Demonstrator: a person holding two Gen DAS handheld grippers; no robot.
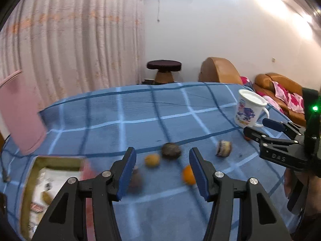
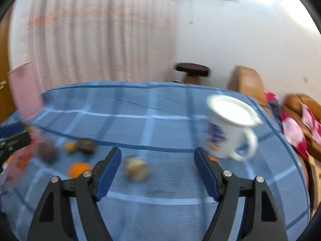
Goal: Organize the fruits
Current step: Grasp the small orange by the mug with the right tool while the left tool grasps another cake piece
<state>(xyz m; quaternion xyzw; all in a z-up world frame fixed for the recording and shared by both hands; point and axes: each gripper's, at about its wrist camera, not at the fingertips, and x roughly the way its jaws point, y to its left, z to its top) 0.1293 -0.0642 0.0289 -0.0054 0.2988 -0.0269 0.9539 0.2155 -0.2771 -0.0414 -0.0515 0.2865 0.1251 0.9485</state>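
Observation:
Several small fruits lie on the blue checked cloth. In the left wrist view I see a dark brown one, a yellow-brown one, an orange, a dark one behind the left finger, and a pale mottled one. My left gripper is open above them and holds nothing. My right gripper is open too, and the mottled fruit lies on the cloth between and beyond its fingers. An orange sits to its left, and another orange fruit peeks from behind its right finger.
A white printed mug stands at the right of the table, near the right gripper. An open box with papers lies at the lower left. A pink object stands at the far left. Beyond the table are a stool and a sofa.

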